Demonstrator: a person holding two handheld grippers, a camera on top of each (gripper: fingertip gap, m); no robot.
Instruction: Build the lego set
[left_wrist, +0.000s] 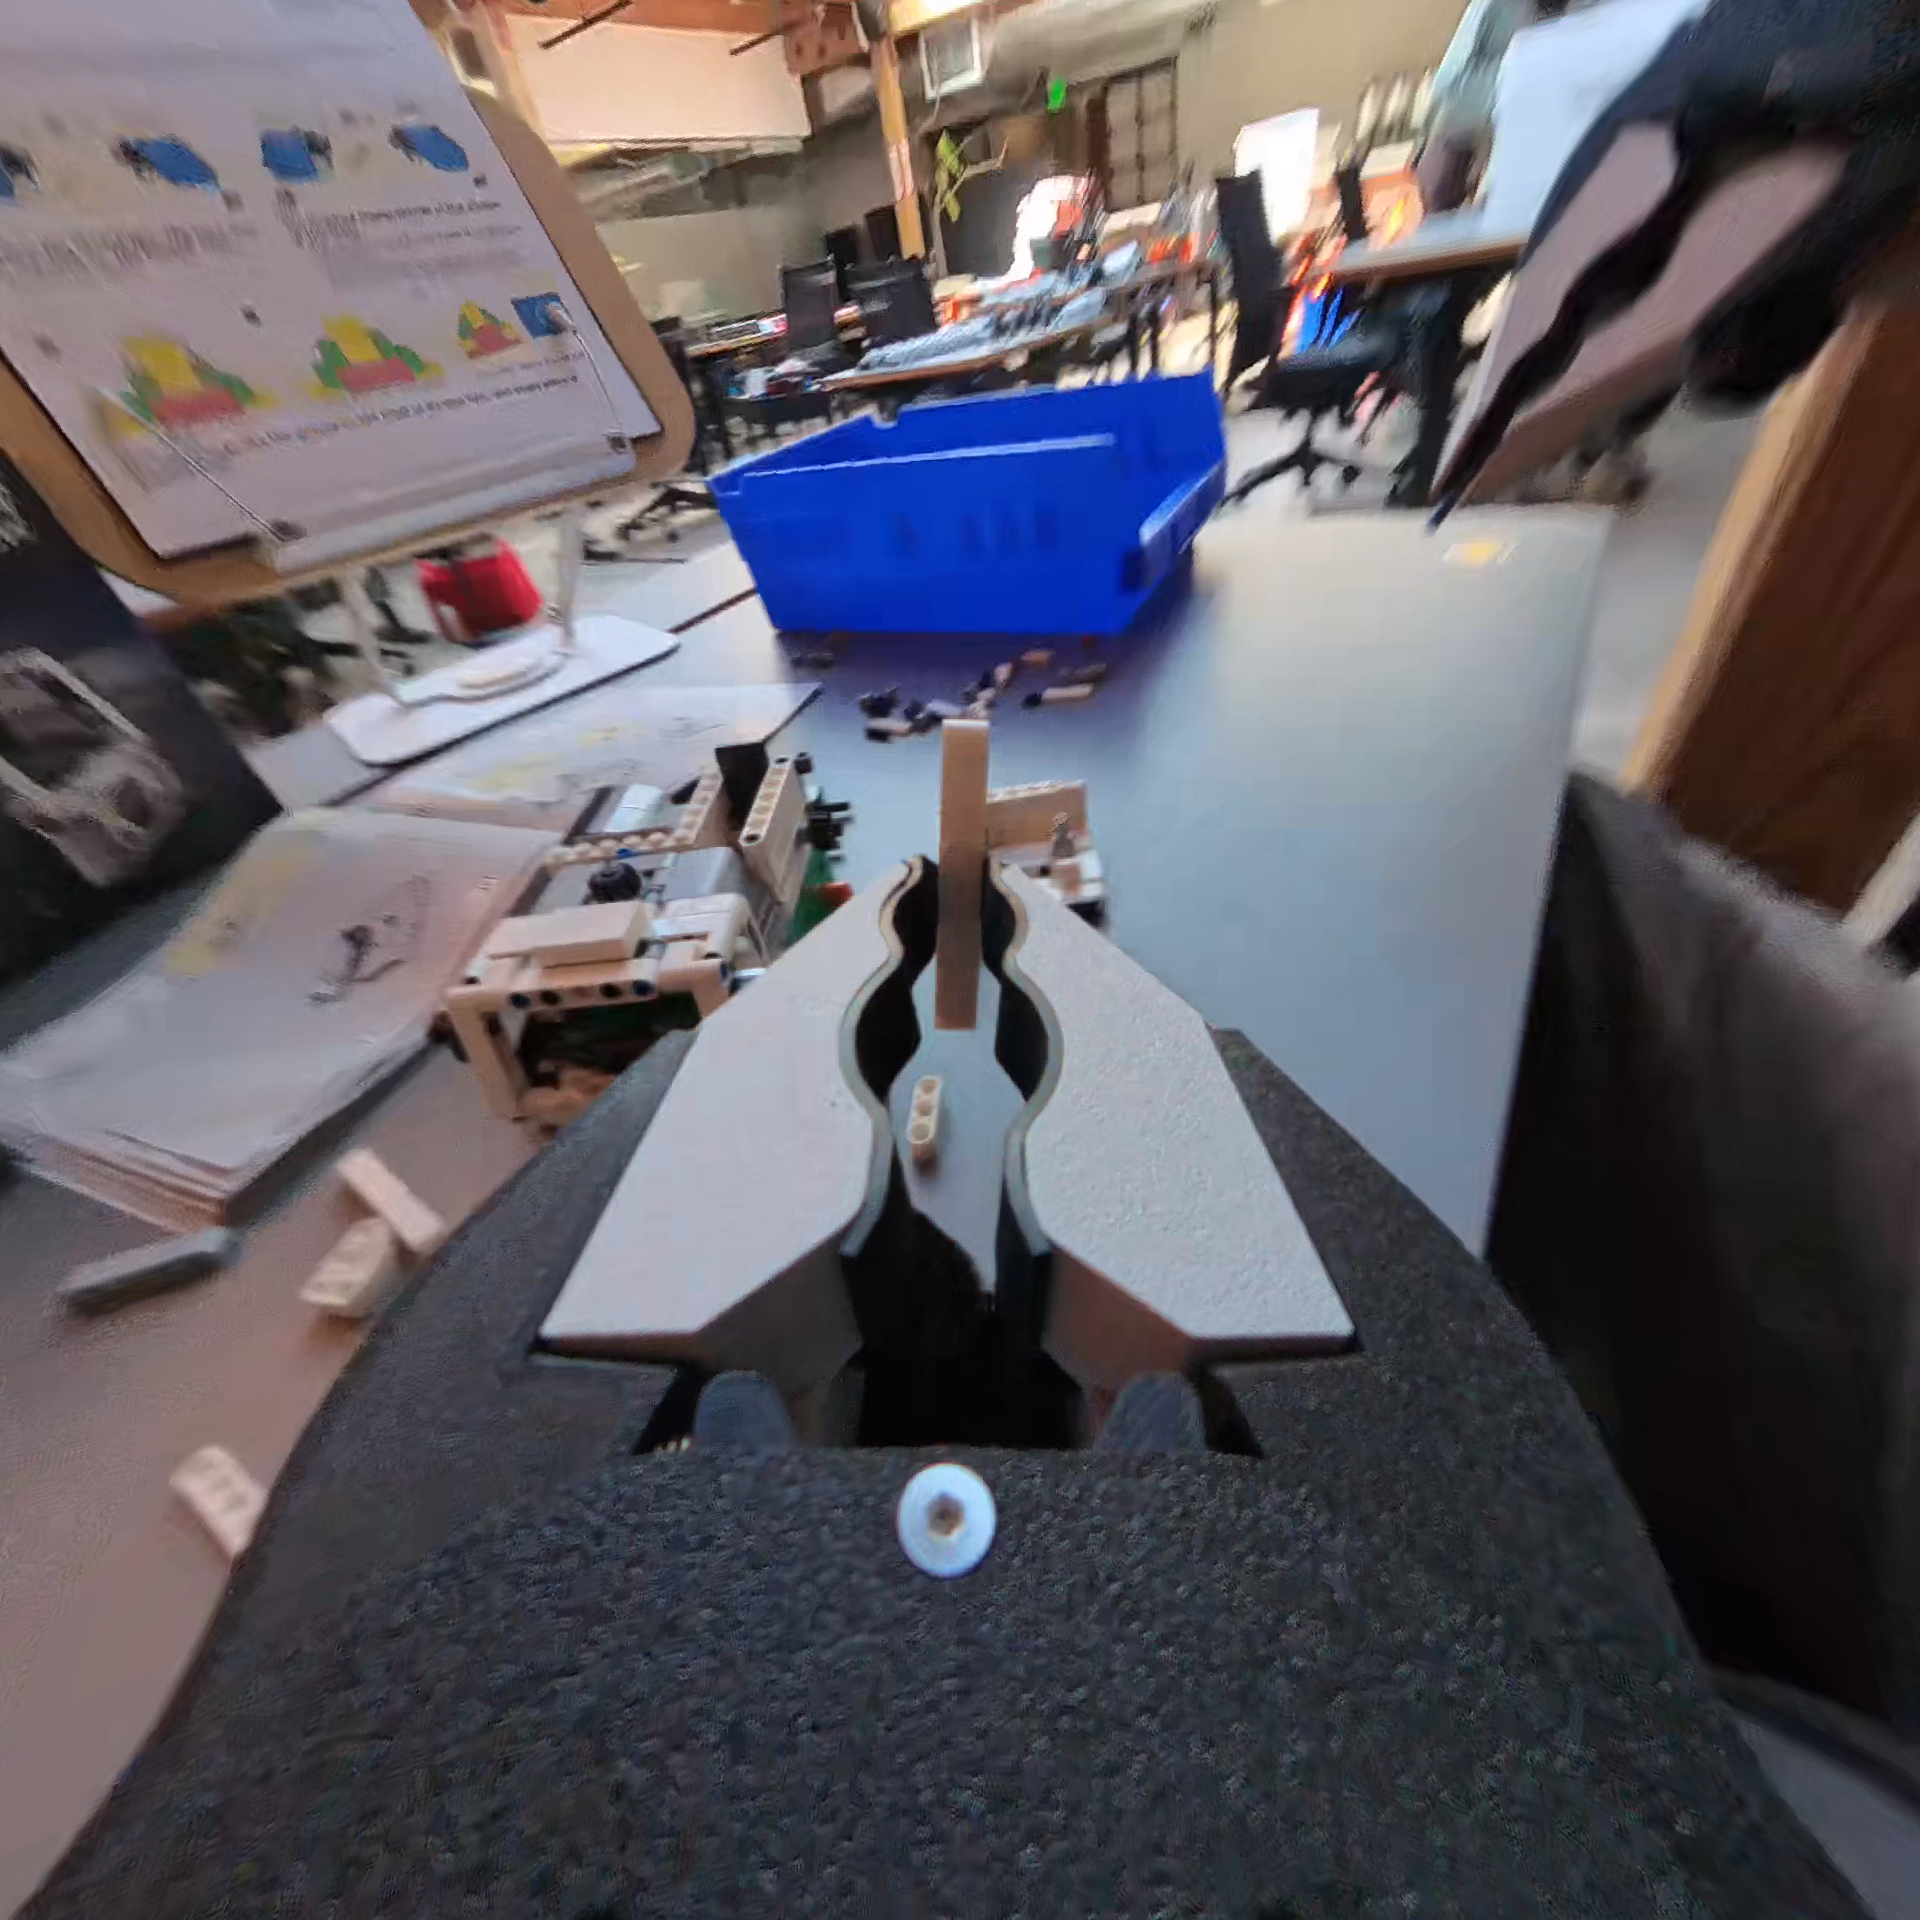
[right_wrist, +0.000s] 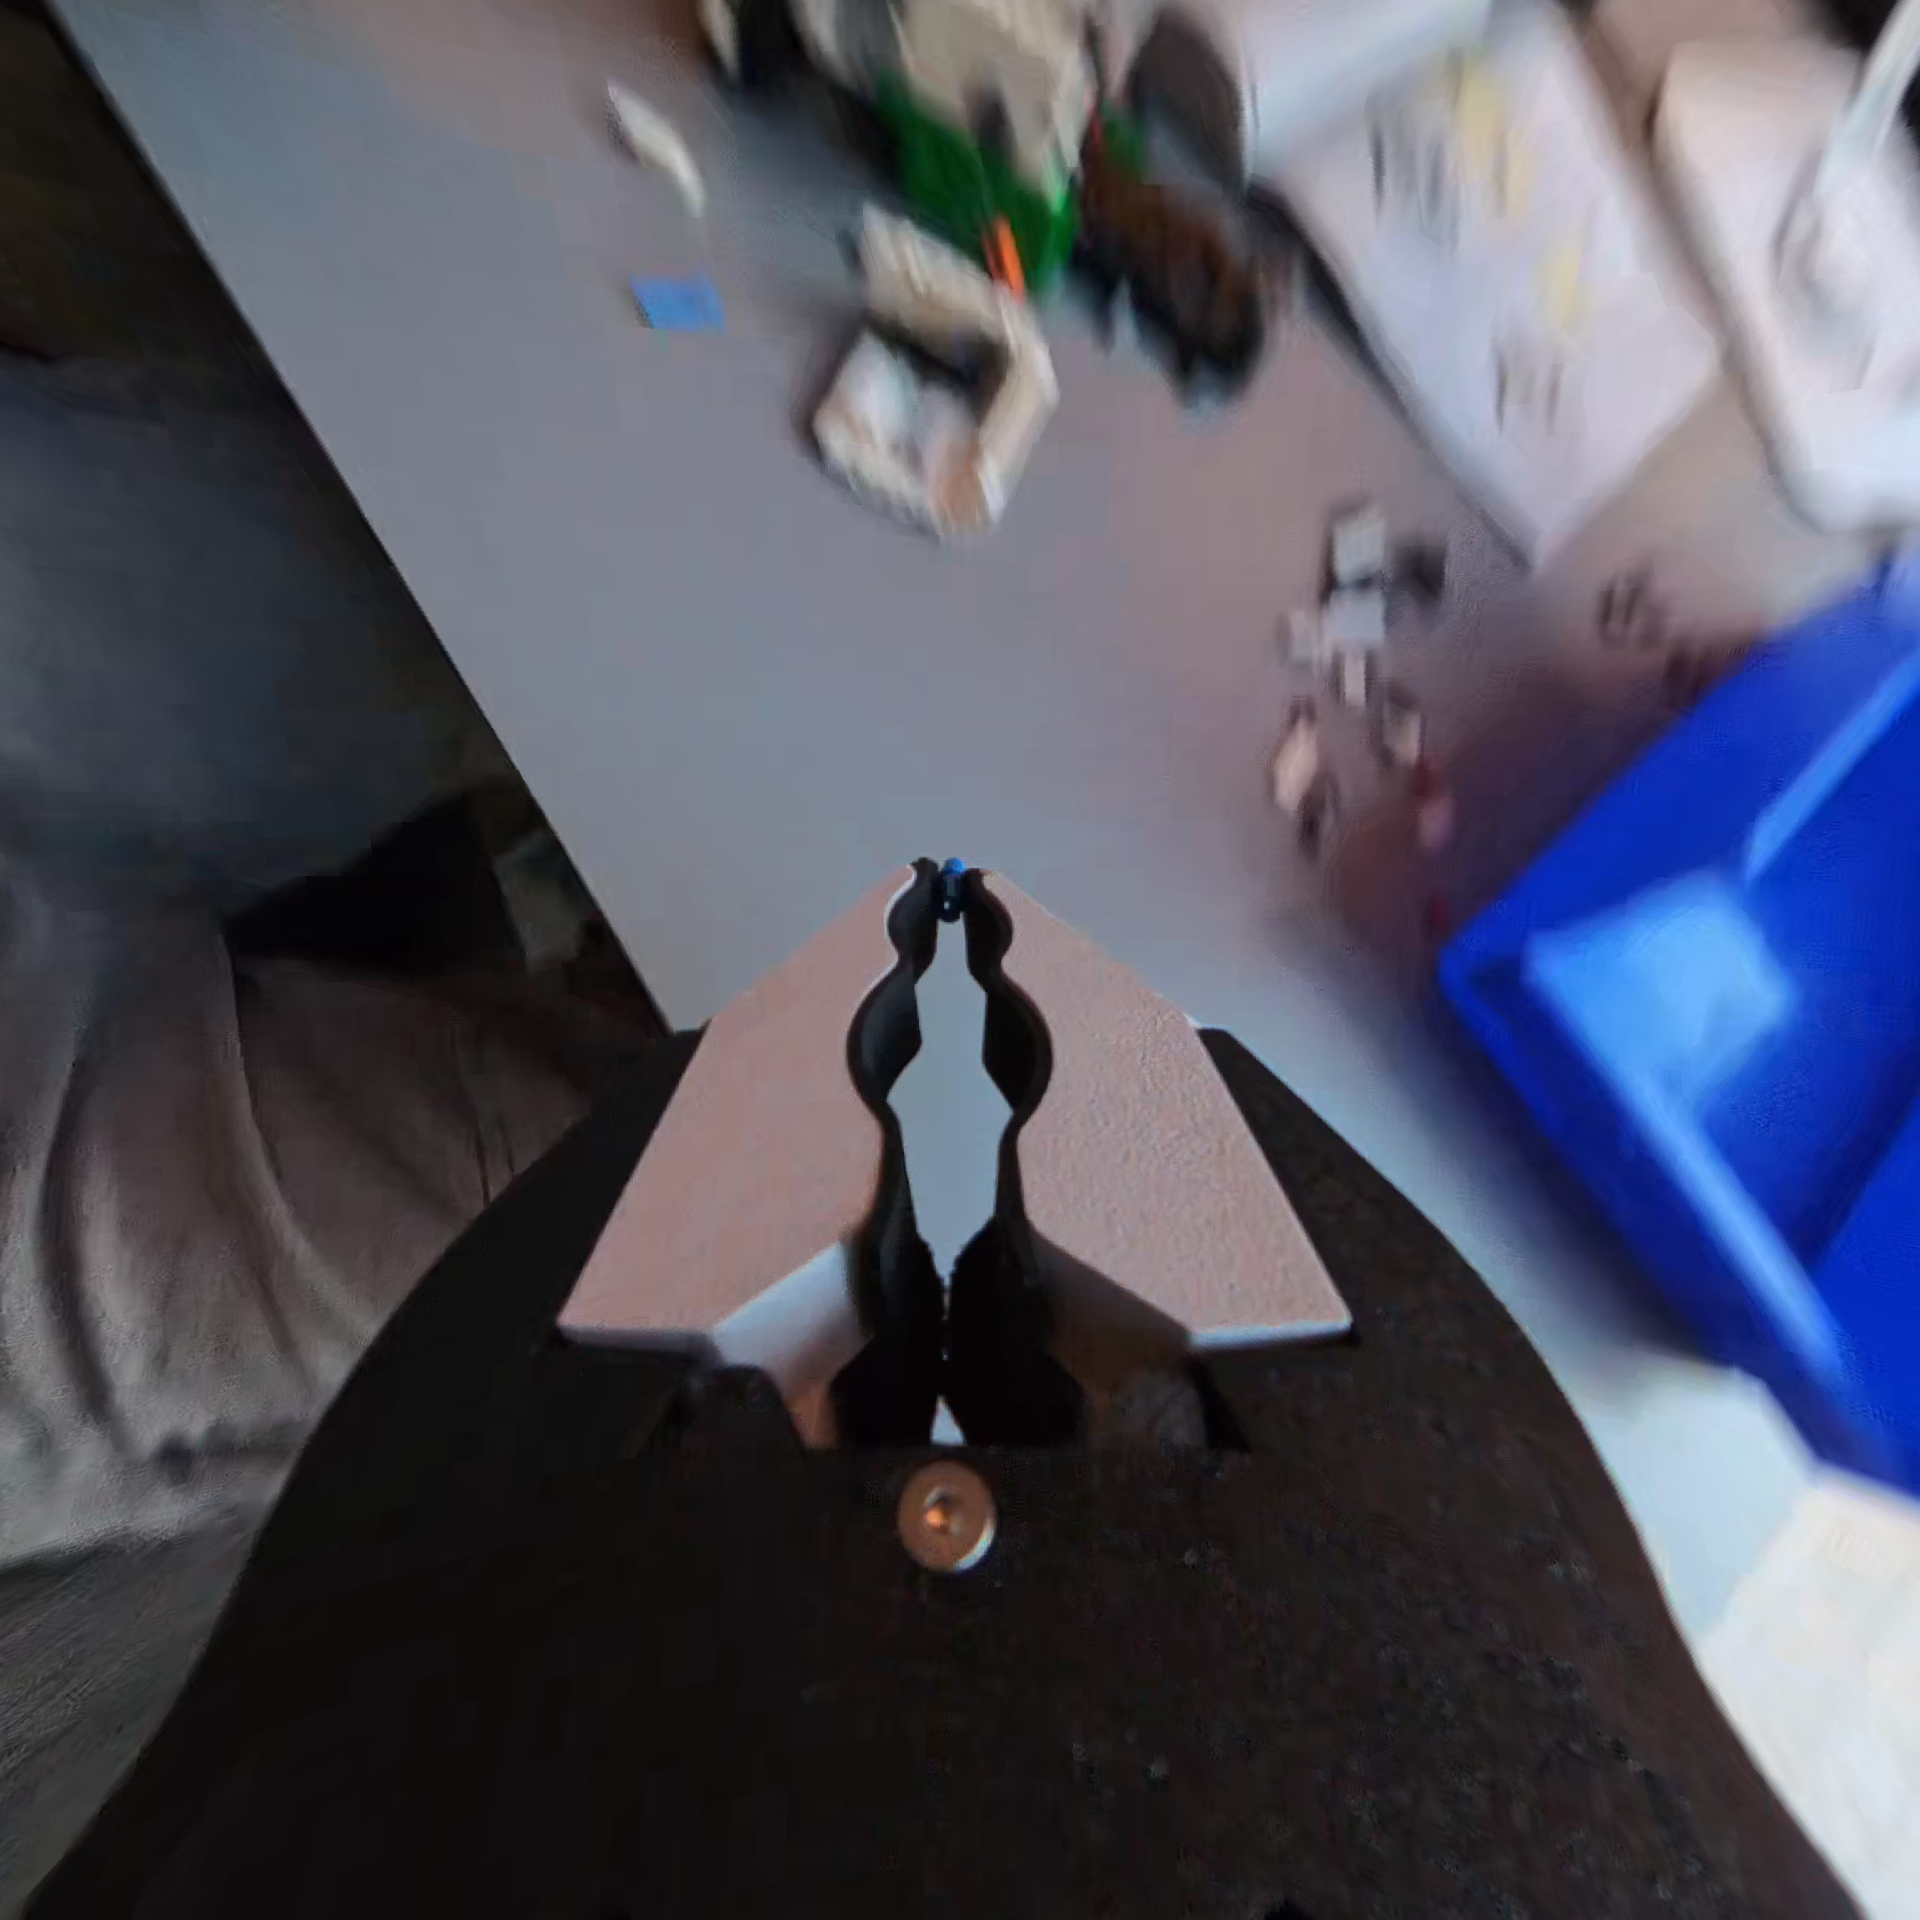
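Observation:
My left gripper (left_wrist: 958, 871) is shut on a long tan beam (left_wrist: 961, 831) that stands upright between the fingertips, above the grey table (left_wrist: 1351, 831). A short tan beam with three holes (left_wrist: 925, 1117) lies on the table under the fingers. The partly built tan and green model (left_wrist: 623, 914) sits to the left; in the blurred right wrist view it is at the top (right_wrist: 966, 312). My right gripper (right_wrist: 951, 883) is shut on a tiny blue pin (right_wrist: 952, 869), held over the table; it also shows at the top right of the left wrist view (left_wrist: 1558, 395).
A blue bin (left_wrist: 977, 520) stands at the back, also at the right (right_wrist: 1714, 987). Loose small parts (left_wrist: 977, 696) lie before it. An instruction sheet on a stand (left_wrist: 291, 281), an open booklet (left_wrist: 260, 977) and tan bricks (left_wrist: 374, 1236) are left. A wooden post (left_wrist: 1787, 644) rises on the right.

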